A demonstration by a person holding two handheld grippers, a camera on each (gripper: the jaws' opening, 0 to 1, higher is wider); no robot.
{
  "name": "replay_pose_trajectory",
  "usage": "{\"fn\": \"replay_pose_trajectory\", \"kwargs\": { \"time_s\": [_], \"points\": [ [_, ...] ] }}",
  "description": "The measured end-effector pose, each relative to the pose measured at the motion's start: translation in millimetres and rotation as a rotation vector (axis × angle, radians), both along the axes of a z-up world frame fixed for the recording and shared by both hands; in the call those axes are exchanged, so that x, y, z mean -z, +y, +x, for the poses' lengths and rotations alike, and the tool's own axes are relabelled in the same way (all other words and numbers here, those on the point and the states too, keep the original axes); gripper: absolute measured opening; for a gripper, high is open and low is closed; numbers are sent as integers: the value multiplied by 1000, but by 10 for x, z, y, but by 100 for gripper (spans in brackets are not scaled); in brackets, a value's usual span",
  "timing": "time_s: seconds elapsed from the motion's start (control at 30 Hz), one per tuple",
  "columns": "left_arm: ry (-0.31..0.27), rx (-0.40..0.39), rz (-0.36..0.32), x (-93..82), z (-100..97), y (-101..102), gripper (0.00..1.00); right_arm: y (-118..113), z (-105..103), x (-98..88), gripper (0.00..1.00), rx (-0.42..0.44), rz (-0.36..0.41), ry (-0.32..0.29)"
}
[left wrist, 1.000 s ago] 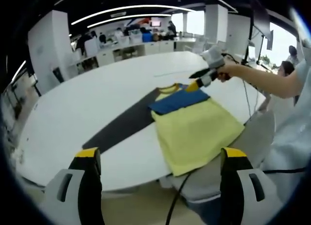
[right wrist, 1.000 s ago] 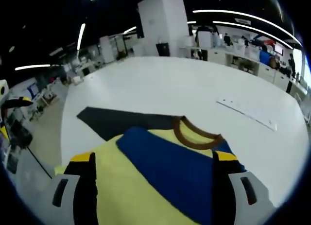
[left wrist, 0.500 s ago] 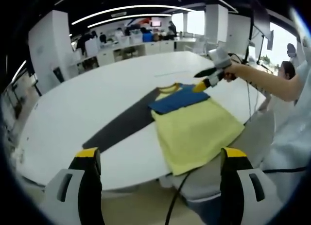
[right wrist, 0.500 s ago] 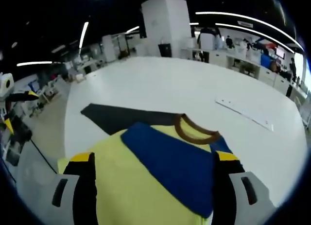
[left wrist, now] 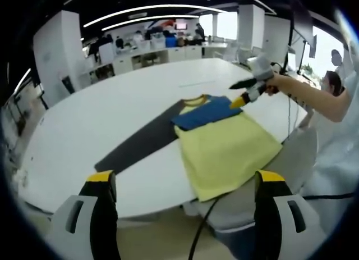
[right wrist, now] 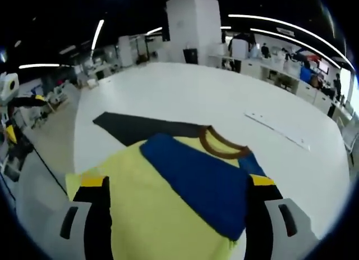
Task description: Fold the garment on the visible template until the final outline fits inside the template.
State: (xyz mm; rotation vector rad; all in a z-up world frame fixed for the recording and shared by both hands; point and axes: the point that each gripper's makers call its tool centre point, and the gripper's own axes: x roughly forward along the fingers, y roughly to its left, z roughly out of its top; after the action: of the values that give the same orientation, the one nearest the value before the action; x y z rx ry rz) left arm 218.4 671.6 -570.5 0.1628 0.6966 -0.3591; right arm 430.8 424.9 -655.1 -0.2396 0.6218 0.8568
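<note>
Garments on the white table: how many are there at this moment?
1. A yellow shirt with a blue folded-over part lies at the table edge nearest the person, partly over the dark template. Anything beneath it would be hidden.

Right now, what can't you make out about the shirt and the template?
- Dark template: its near end is hidden under the yellow shirt in both views.
- Shirt's near edge: runs past the table edge in the left gripper view; hidden behind the right hand-held gripper in the right gripper view.
- White strip: too small to identify.
</note>
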Motion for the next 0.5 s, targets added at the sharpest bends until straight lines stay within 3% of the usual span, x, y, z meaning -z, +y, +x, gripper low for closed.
{"fn": "replay_pose_trajectory", "kwargs": {
  "time_s": [0.5],
  "points": [
    [-1, -7, -4, 3, -19, 5, 100, -99, -255, -144, 100, 3, -21, -43]
  ]
}}
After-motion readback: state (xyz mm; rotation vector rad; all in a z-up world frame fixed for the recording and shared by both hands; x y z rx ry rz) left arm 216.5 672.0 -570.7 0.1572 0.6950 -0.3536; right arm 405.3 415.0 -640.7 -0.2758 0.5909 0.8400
